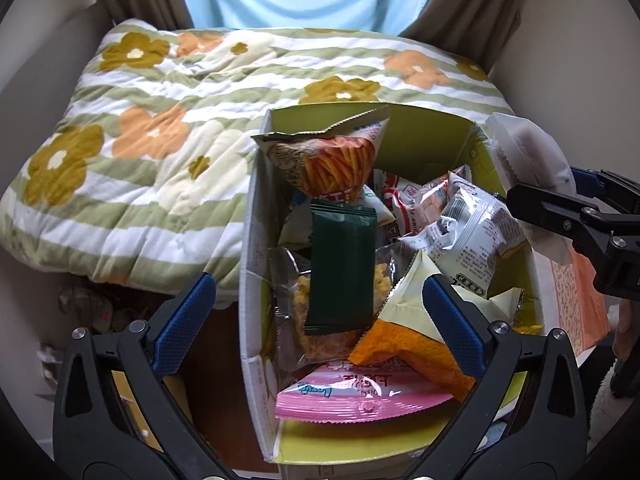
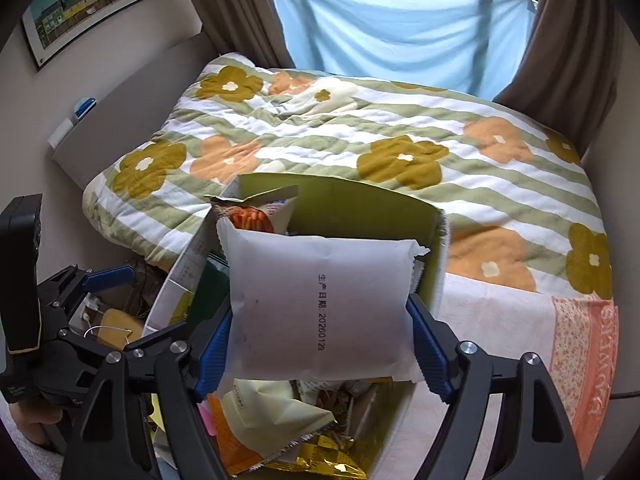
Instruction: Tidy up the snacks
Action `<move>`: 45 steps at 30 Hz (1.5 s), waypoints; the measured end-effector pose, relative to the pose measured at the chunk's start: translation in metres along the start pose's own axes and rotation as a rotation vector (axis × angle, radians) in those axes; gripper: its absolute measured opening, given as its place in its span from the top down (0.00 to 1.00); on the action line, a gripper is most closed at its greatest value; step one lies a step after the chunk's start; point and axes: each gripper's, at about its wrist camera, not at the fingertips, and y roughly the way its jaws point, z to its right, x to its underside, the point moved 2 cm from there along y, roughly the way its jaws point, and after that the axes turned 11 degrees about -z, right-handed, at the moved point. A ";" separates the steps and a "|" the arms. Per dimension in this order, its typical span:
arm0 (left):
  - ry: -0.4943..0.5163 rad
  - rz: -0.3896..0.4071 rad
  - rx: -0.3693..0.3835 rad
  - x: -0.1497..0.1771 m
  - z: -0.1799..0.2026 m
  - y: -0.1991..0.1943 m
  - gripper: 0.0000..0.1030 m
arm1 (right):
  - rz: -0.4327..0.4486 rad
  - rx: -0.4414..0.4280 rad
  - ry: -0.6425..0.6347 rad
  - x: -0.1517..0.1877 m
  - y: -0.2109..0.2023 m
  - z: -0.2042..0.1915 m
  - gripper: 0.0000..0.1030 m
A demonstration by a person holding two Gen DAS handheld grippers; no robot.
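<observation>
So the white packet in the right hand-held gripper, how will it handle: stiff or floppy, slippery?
The white packet looks puffy and soft; clamped at its sides by the right hand-held gripper, it keeps its shape, so probably air-filled and light. Its smooth matte film may slide, and a hard squeeze could crush what's inside.

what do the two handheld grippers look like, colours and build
Both match: the left gripper and right gripper have black plastic linkage arms with triangular cut-outs, joined by silver round-headed pins. Each finger carries a blue ribbed pad. In the right wrist view, the left gripper's black handle shows a thin yellow stripe.
</observation>
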 end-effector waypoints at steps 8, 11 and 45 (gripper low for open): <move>-0.060 0.010 0.000 0.009 -0.018 -0.006 0.00 | 0.101 0.029 -0.022 0.003 -0.014 -0.007 0.02; -0.074 -0.007 0.011 0.016 -0.022 0.000 0.00 | 0.095 0.028 0.013 0.015 -0.011 -0.002 0.02; 0.059 0.533 -0.085 0.122 0.125 -0.225 0.00 | 0.476 0.307 0.171 0.173 -0.239 0.015 0.02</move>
